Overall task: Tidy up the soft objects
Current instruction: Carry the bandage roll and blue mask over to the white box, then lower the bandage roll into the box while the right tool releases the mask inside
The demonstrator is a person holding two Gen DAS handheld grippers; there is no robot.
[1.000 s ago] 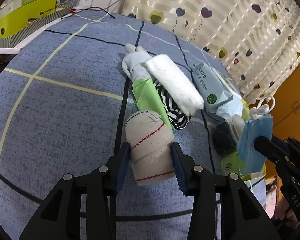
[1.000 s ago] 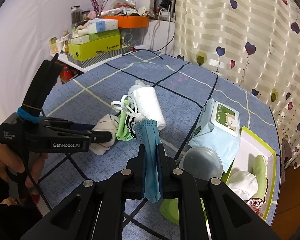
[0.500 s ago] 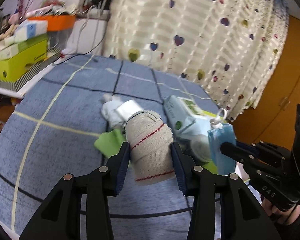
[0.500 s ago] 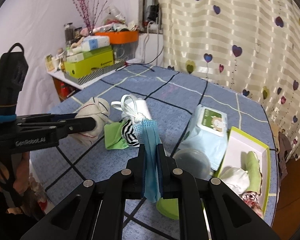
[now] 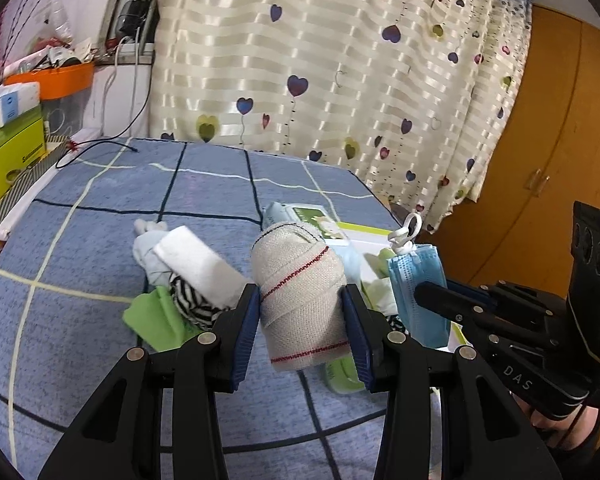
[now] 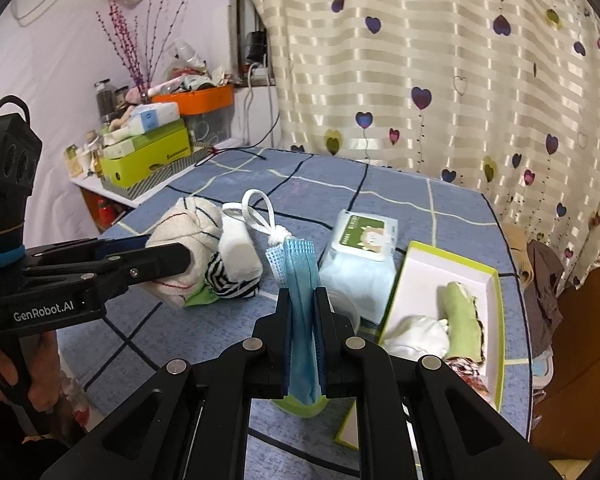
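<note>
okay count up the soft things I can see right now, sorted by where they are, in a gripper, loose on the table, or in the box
In a gripper: 2, beige rolled sock in the left gripper, blue face mask in the right gripper.
Loose on the table: 4, white roll, striped sock, green cloth, pale cloth.
In the box: 3, white bundle, green roll, patterned piece.
Total: 9

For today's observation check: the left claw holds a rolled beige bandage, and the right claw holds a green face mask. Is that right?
Not quite. The right claw holds a blue face mask, as the right wrist view shows. The left claw does hold the rolled beige bandage.
</note>
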